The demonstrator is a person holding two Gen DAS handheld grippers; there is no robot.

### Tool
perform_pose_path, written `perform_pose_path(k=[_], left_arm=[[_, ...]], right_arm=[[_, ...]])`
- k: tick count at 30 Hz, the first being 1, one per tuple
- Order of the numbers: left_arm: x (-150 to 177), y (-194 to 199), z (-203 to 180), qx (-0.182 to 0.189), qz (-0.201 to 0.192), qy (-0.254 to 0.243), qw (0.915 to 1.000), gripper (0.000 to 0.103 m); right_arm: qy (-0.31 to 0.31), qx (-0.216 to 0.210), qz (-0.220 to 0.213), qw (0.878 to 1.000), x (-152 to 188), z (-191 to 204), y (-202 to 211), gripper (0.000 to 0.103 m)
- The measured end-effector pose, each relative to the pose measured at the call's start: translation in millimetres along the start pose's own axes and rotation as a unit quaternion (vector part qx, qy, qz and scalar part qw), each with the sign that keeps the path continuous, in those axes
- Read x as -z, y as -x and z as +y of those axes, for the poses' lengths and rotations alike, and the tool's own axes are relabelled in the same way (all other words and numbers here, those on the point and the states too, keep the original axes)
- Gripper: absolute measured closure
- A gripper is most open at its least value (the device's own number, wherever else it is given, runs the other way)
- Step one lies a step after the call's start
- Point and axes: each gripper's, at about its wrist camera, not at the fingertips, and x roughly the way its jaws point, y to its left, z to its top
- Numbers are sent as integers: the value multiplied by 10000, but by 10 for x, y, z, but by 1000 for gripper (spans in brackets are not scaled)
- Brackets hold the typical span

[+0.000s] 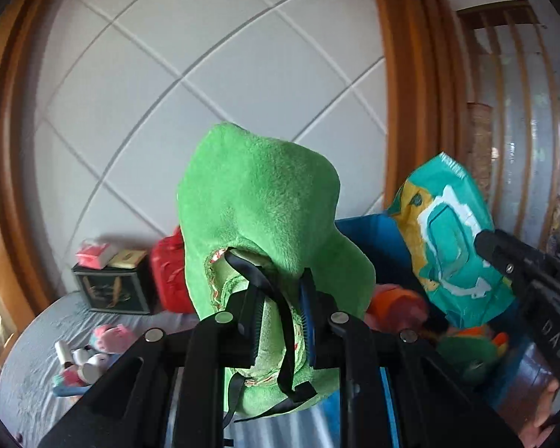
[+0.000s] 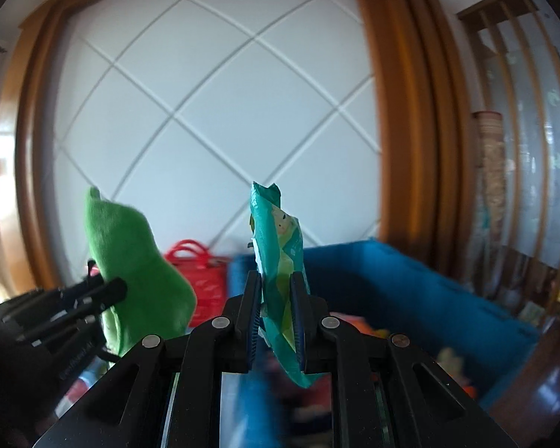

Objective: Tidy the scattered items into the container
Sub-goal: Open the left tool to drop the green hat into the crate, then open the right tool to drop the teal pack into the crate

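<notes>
Blue bin (image 2: 410, 283) holding soft toys (image 1: 395, 304) (blurred), left hand-held gripper (image 1: 282, 321) clamping green plush (image 1: 261, 205), right hand-held gripper (image 2: 276, 321) clamping teal packet (image 2: 278, 261)

The blue fabric bin (image 2: 410, 291) is open at the top, but soft toys (image 1: 463, 351) already crowd its floor, so little free room remains low inside. The green plush piece (image 1: 257, 224) and the teal wipes pack (image 1: 451, 246) hang side by side over the bin's left end, close together. A red bag (image 2: 201, 280) stands against the bin's left wall
</notes>
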Motion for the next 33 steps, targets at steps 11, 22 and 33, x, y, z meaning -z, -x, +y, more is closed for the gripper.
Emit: perform_pose_path(k=[11,22,33], left_arm=[[322,-801,-1801,34,1567,-34,9876,86],[716,-933,-2233,-397,2145,-253,9756,75],[731,-732,-2266,-372,1907,-195,9808,31]], right_arm=[[18,80,759,9971,286,-1696,-393,88],[-269,-172,1463,9887,830,-2252,-708,88],[-164,-97,1568,9874,869,-2306,-734,86]])
